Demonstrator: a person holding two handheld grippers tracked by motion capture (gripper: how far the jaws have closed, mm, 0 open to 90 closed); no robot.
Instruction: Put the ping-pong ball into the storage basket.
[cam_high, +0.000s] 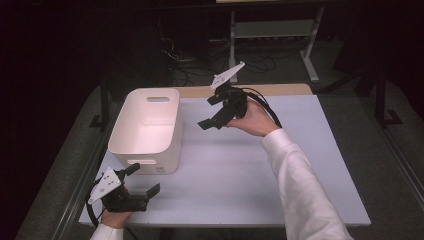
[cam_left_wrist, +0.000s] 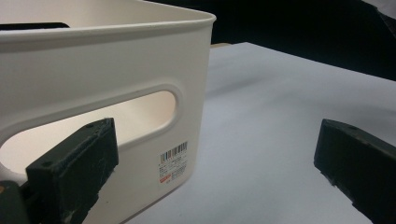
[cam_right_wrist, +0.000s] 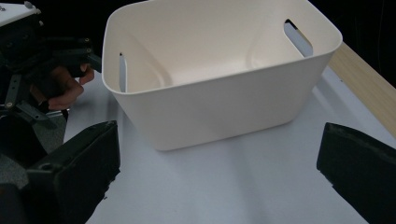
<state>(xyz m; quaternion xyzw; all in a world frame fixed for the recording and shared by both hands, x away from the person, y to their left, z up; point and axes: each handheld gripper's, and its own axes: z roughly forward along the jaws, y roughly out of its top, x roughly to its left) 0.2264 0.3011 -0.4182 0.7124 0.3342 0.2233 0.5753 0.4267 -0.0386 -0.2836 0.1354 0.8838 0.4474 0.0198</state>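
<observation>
The white bin stands upright and empty, long axis running away from the person (both grippers gape, holding nothing).

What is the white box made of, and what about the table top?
The white box looks like moulded plastic: smooth, slightly glossy walls, rounded corners, cut-out handles and a barcode sticker. The table top seems to be a matte pale laminate or a sheet, with a wood-coloured strip at its far edge; I can't tell which.
</observation>
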